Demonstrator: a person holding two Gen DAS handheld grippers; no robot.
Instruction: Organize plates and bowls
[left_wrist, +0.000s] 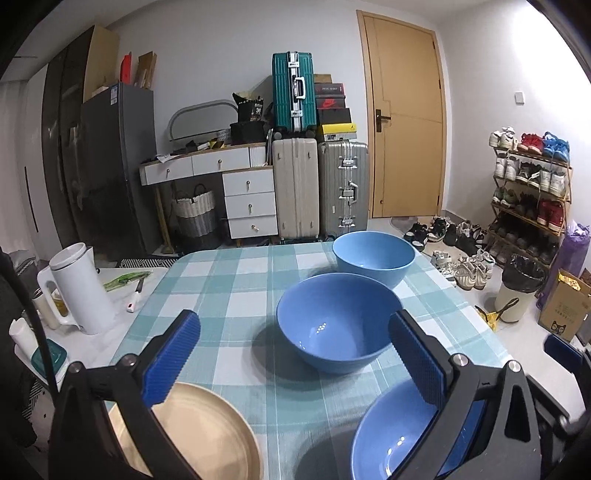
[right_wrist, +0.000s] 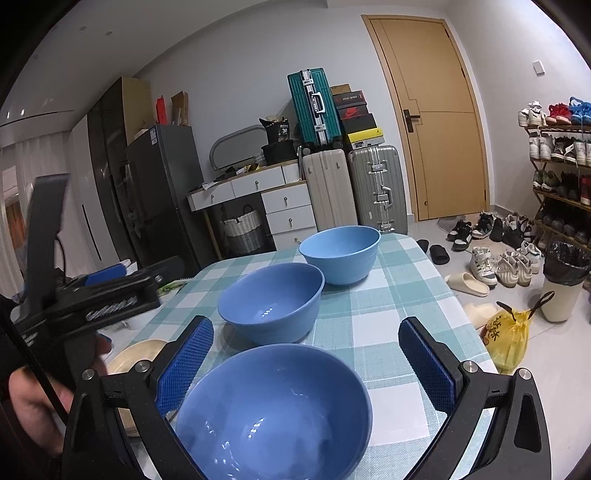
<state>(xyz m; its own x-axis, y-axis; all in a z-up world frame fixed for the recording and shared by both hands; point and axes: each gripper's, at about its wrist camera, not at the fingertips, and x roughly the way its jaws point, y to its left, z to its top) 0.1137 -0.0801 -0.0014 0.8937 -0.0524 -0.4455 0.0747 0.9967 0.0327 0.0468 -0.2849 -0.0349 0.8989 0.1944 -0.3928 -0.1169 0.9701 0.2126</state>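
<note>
Both the left gripper (left_wrist: 293, 356) and right gripper (right_wrist: 304, 363) stand wide apart, empty; 3 glossy blue ceramic bowls (right_wrist: 273, 410) sit ahead between the fingers, probably slippery and fragile, best pinched at the rim

I see the table (left_wrist: 229, 280) under a teal-and-white checked cloth. On it stand three blue bowls, near (right_wrist: 273, 410), middle (left_wrist: 338, 321) and far (left_wrist: 373, 256), plus a beige plate (left_wrist: 207, 432).
</note>
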